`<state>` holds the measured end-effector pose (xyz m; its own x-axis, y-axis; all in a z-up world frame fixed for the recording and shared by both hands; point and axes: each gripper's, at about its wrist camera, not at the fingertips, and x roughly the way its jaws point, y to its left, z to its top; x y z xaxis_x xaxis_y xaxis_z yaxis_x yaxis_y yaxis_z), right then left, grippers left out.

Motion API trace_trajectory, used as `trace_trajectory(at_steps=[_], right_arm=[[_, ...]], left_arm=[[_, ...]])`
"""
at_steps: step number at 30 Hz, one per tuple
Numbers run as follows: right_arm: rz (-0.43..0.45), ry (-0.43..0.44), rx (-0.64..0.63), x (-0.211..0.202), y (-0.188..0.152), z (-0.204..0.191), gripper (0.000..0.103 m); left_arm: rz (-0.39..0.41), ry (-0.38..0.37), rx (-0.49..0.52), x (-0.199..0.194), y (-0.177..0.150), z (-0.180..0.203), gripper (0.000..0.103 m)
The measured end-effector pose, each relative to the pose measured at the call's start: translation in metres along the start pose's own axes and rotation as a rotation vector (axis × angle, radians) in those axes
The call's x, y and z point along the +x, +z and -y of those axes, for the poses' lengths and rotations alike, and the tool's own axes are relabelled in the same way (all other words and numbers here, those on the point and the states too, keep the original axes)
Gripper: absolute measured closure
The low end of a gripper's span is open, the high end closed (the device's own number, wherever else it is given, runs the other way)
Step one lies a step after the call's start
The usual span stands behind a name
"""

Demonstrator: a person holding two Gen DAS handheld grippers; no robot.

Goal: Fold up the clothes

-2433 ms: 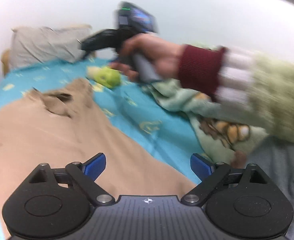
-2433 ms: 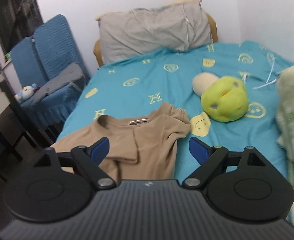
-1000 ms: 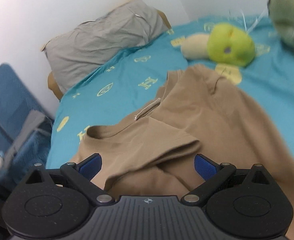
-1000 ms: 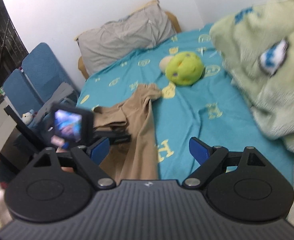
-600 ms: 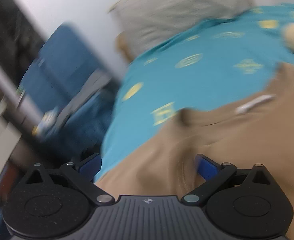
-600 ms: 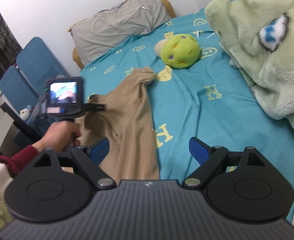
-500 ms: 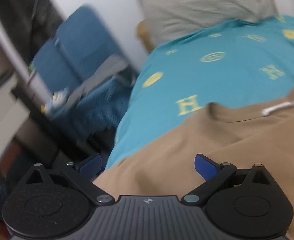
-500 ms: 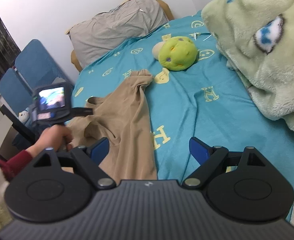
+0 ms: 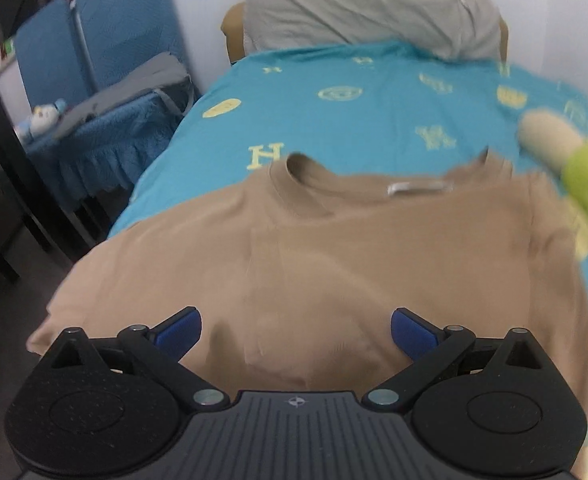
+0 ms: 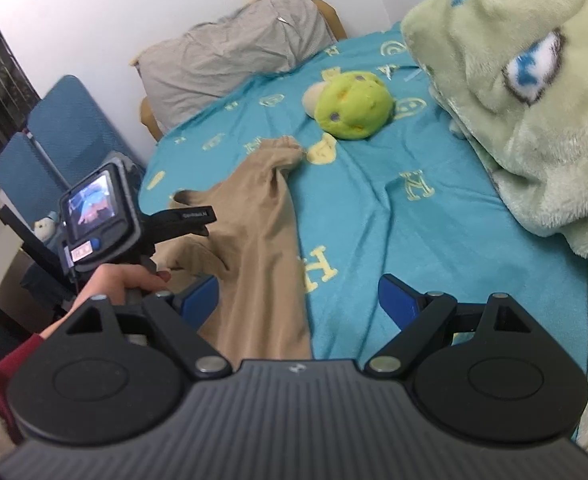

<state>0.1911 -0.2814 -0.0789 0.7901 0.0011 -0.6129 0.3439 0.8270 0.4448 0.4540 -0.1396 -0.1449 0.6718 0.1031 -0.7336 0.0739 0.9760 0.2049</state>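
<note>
A tan t-shirt [image 9: 374, 248] lies spread on the teal bed sheet [image 9: 374, 120], collar toward the pillow, one side hanging over the bed's left edge. My left gripper [image 9: 296, 330] is open and empty, just above the shirt's lower part. In the right wrist view the shirt [image 10: 254, 248] looks bunched and narrow. My right gripper [image 10: 298, 296] is open and empty, over the shirt's right edge and the sheet. The left gripper [image 10: 198, 218], held in a hand, shows there over the shirt's left side.
A grey pillow [image 9: 370, 4] lies at the bed's head. A green plush toy [image 10: 352, 106] sits past the shirt. A pale green fleece blanket [image 10: 534, 100] is piled on the right. Blue chairs [image 9: 106, 40] stand left of the bed.
My left gripper has swung from the bed's left edge back to face the shirt's middle. My right gripper has edged slightly closer to the shirt. The shirt lies the same.
</note>
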Motion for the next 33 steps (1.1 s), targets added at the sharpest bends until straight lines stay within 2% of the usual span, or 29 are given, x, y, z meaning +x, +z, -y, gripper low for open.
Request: trace_trajectory(at_steps=[1, 6, 13, 15, 16, 18, 22, 28, 31, 33], right_arm=[[-0.010, 0.001, 0.008, 0.002, 0.000, 0.001, 0.015], [-0.024, 0.018, 0.037, 0.004, -0.001, 0.004, 0.015], [-0.013, 0.013, 0.027, 0.002, -0.002, 0.004, 0.015], [0.007, 0.021, -0.003, -0.001, -0.002, 0.000, 0.015], [0.018, 0.025, -0.021, -0.003, -0.002, -0.003, 0.015], [0.039, 0.038, -0.060, -0.008, -0.003, -0.008, 0.015], [0.078, 0.067, -0.144, -0.017, -0.007, -0.020, 0.015], [0.108, 0.142, -0.261, -0.038, -0.020, -0.037, 0.015], [0.099, 0.174, -0.312, -0.047, -0.029, -0.044, 0.015], [0.086, 0.194, -0.335, -0.052, -0.033, -0.051, 0.015]], left_arm=[[0.000, 0.012, 0.004, -0.001, -0.005, 0.001, 0.001], [-0.002, -0.021, -0.057, -0.009, -0.026, -0.023, 0.001], [0.005, 0.063, -0.028, -0.020, -0.045, -0.070, 0.001], [0.050, 0.072, -0.021, -0.041, -0.054, -0.082, 0.008], [0.095, 0.069, -0.029, -0.060, -0.061, -0.088, 0.007], [0.156, 0.002, -0.069, -0.098, -0.075, -0.101, 0.003], [0.169, -0.136, -0.151, -0.169, -0.106, -0.121, 0.003], [0.263, -0.205, -0.155, -0.272, -0.157, -0.135, 0.000], [0.259, -0.241, -0.100, -0.299, -0.176, -0.138, 0.000], [0.261, -0.248, -0.111, -0.308, -0.190, -0.145, 0.000]])
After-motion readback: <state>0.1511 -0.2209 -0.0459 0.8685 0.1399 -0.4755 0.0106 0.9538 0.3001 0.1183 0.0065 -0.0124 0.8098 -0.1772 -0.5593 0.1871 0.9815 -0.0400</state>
